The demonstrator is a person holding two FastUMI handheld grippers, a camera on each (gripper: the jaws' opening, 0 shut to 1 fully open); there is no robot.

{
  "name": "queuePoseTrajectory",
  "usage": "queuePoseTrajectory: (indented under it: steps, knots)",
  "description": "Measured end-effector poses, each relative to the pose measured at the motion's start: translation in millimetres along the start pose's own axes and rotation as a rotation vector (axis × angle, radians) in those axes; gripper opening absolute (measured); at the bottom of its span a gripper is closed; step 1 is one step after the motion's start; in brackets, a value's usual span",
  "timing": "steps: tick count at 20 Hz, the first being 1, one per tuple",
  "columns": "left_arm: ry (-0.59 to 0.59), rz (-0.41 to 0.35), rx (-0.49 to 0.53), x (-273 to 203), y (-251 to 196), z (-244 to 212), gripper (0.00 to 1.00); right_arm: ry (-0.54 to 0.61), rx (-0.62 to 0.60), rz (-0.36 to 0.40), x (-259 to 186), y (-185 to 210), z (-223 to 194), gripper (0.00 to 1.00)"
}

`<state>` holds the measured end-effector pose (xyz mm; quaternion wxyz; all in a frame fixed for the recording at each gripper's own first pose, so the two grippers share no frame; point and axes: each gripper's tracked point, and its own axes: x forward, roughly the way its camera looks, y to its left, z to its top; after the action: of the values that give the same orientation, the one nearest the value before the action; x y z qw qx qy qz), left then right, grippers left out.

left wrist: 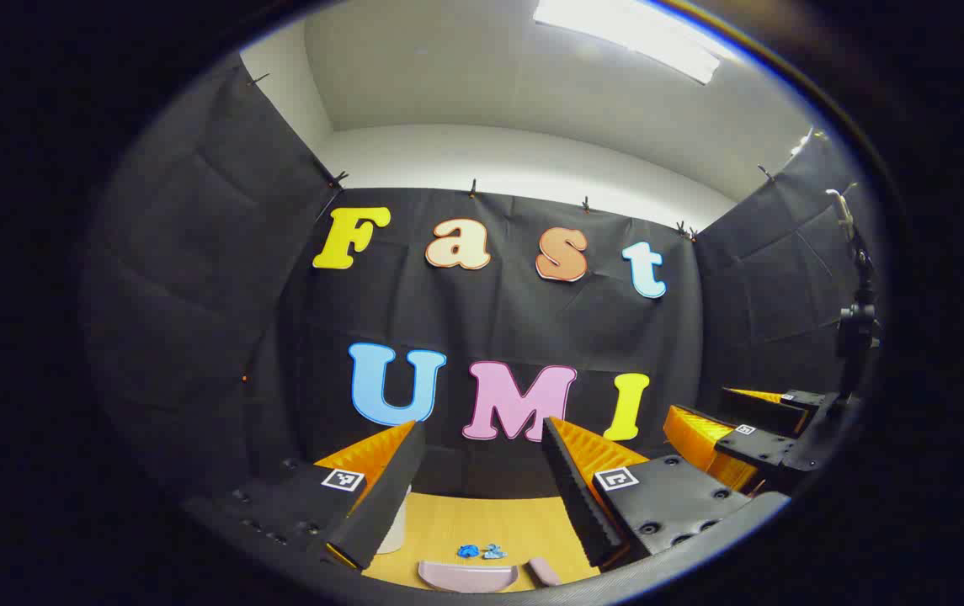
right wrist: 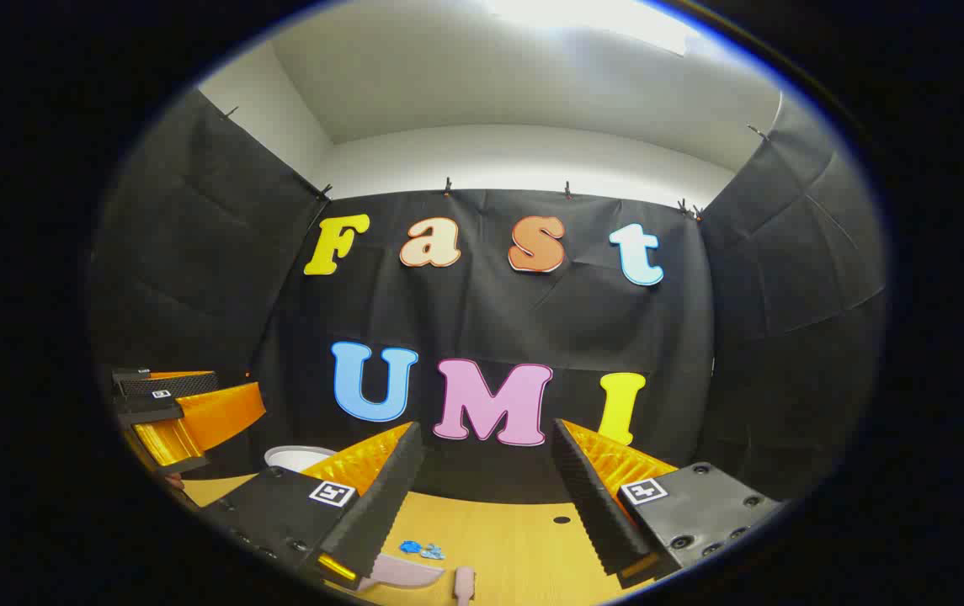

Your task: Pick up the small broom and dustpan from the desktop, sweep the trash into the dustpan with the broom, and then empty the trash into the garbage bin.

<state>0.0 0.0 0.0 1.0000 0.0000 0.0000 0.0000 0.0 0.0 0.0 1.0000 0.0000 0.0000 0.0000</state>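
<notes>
Both the left gripper (left wrist: 482,488) and the right gripper (right wrist: 486,497) hang wide open, holding nothing, above the desk (left wrist: 482,522). Blue trash (left wrist: 480,551) lies just behind the empty pink dustpan (left wrist: 466,576); the broom (left wrist: 544,571) lies beside it. A white bin (right wrist: 296,457) stands far left.

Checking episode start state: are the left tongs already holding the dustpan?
No: in the left gripper view the left tongs stand open above the desktop, and the pink dustpan lies untouched beside the blue trash.
</notes>
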Motion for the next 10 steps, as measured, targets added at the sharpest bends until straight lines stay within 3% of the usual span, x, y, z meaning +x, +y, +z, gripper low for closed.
queuePoseTrajectory:
  steps: [2, 10]
  knots:
    - [0.016, 0.012, -0.011, 5, 1, -4, 0.82, 0.014, 0.006, -0.009, 1, -5, -5, 0.98]
    - [0.049, -0.007, -0.071, 28, -8, -19, 0.82, 0.020, -0.054, -0.045, 2, -25, -7, 0.98]
